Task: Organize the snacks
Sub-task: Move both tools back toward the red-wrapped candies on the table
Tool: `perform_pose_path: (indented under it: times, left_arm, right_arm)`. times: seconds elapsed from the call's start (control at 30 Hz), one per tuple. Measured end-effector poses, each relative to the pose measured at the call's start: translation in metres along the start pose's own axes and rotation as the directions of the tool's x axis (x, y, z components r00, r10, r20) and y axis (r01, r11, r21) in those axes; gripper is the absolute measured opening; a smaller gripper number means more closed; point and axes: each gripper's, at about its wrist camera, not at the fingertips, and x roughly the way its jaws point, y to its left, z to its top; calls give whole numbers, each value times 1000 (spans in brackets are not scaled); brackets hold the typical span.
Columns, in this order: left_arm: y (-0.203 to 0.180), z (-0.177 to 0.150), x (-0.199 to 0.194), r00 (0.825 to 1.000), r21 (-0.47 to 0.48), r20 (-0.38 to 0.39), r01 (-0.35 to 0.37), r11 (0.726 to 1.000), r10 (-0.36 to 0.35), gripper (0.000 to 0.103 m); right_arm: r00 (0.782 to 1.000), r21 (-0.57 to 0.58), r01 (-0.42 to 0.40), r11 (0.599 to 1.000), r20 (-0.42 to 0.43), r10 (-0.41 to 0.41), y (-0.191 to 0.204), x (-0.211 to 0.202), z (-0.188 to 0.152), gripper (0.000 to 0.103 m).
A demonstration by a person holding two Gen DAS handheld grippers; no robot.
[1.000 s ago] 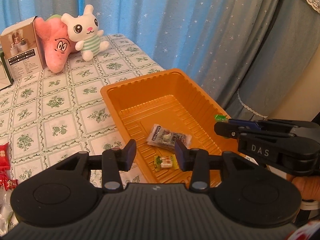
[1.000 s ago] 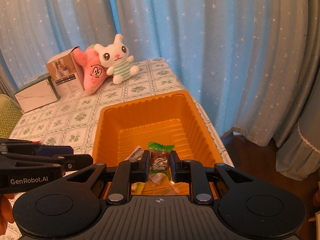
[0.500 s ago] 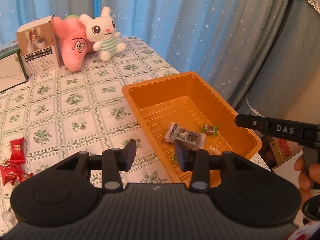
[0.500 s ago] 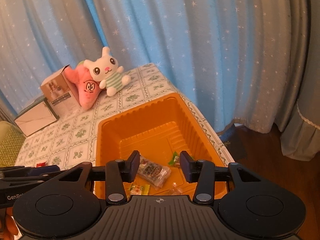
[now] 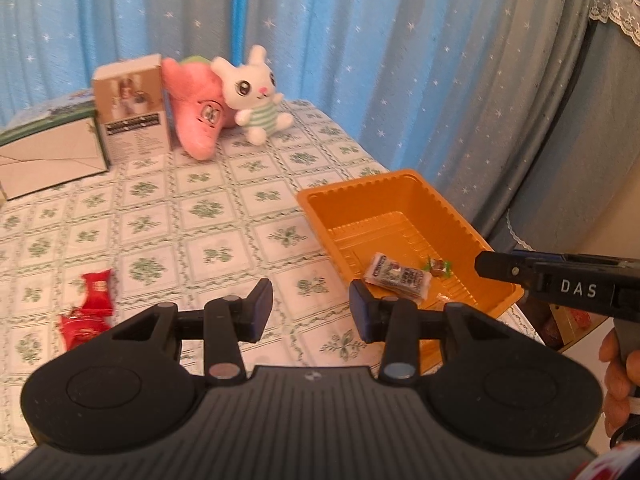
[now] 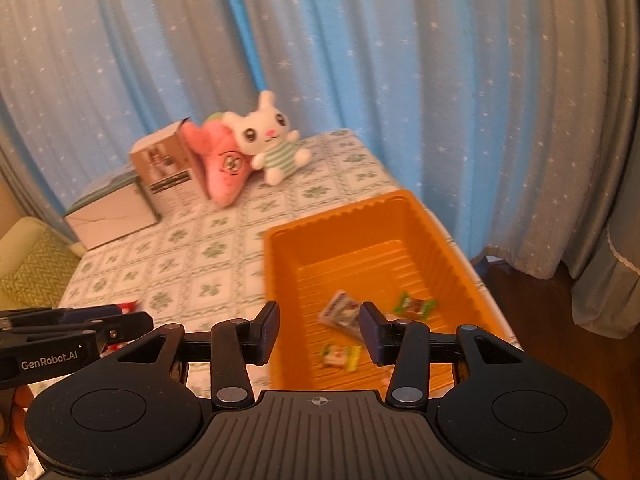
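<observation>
An orange tray (image 5: 400, 188) (image 6: 340, 216) stands at the table's right corner. In it lie a grey-white packet (image 5: 398, 276) (image 6: 340, 312), a green-wrapped candy (image 5: 438, 267) (image 6: 414, 304) and a small yellow-green snack (image 6: 340, 357). Red snack packets (image 5: 90, 306) lie on the cloth to the left. My left gripper (image 5: 311, 312) is open above the cloth beside the tray, with nothing between its fingers. My right gripper (image 6: 319, 333) is open above the tray's near left part, empty; in the left wrist view its side (image 5: 560, 286) shows at the right.
At the table's back stand a white bunny plush (image 5: 254, 94), a pink plush (image 5: 198, 114), a printed carton (image 5: 132, 108) and a flat box (image 5: 44, 152). Blue starred curtains hang behind. The table edge falls to the floor (image 6: 532, 300) just right of the tray.
The right gripper opened and let the green-wrapped candy fall into the tray, then rose and drew back. The left gripper also lifted and drew back to the left, bringing the red packets into view.
</observation>
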Motion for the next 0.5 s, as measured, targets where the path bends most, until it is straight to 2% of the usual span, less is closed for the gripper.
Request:
perform_pose_path:
  times: [0.5]
  left_arm:
    - [62,-27,-66,994,-86,46,-98,991,102,38]
  right_arm:
    - [993,-110,-116,987,-9,116,91,-12,-7,45]
